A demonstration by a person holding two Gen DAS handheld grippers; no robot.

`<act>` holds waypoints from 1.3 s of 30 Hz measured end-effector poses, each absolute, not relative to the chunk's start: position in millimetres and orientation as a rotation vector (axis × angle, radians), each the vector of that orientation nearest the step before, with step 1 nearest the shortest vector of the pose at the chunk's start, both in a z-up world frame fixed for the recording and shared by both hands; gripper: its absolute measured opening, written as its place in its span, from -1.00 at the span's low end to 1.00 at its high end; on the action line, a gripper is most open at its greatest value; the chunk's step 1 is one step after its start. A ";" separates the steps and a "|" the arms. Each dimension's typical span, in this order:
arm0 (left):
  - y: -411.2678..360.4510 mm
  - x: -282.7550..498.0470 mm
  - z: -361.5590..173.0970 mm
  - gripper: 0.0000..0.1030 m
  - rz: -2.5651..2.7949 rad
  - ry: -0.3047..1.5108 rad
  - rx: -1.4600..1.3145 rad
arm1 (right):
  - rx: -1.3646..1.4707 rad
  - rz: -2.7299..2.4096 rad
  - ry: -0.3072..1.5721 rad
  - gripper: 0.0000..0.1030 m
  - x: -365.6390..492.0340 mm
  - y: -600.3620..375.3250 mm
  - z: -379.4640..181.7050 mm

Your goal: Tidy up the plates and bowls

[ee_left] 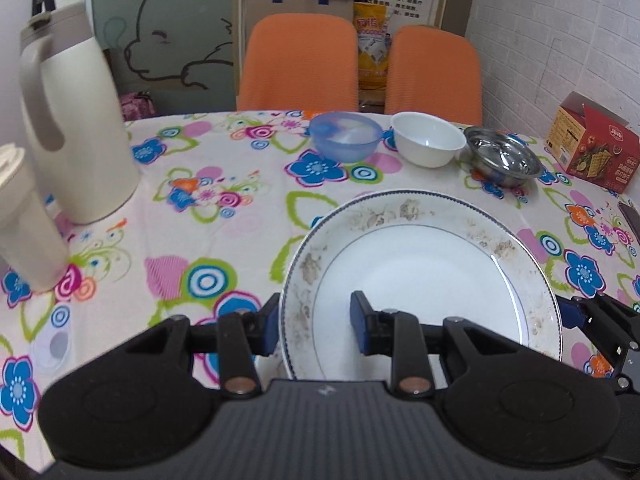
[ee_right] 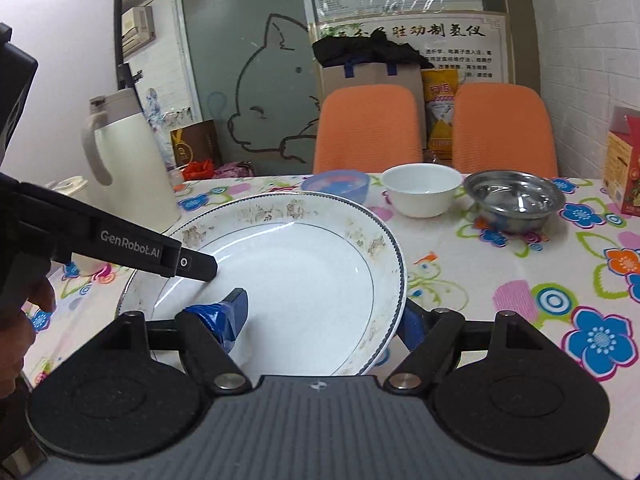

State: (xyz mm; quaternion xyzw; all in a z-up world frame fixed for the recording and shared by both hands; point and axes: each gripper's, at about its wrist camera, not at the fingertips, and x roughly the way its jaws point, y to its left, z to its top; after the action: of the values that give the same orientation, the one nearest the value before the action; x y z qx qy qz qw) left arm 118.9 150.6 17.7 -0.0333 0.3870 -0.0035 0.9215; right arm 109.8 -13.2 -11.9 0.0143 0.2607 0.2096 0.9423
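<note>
Patterned-rim plate (ee_left: 420, 276), lower centre, above the floral tablecloth (ee_left: 208, 208): left gripper (ee_left: 316, 326) pinches its left rim, right gripper (ee_right: 326, 320) pinches its right rim. Upper frame: blue bowl (ee_left: 346, 136), white bowl (ee_left: 428, 138), steel bowl (ee_left: 502, 156).

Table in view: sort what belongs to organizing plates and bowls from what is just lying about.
Belongs to the job:
- large plate
- blue bowl
- white bowl
- steel bowl

Just lying about:
- cream jug
- cracker box
- orange chairs
</note>
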 end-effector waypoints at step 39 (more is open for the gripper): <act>114.1 112.8 22.2 0.22 0.021 0.630 0.008 | 0.170 0.328 0.499 0.25 96.3 -71.0 -18.0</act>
State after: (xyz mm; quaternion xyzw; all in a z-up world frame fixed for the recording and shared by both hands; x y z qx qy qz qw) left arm 112.8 114.1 22.2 0.0040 0.3100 0.0102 0.9507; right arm 96.2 -71.0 -18.0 0.0835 0.2457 0.1613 0.9522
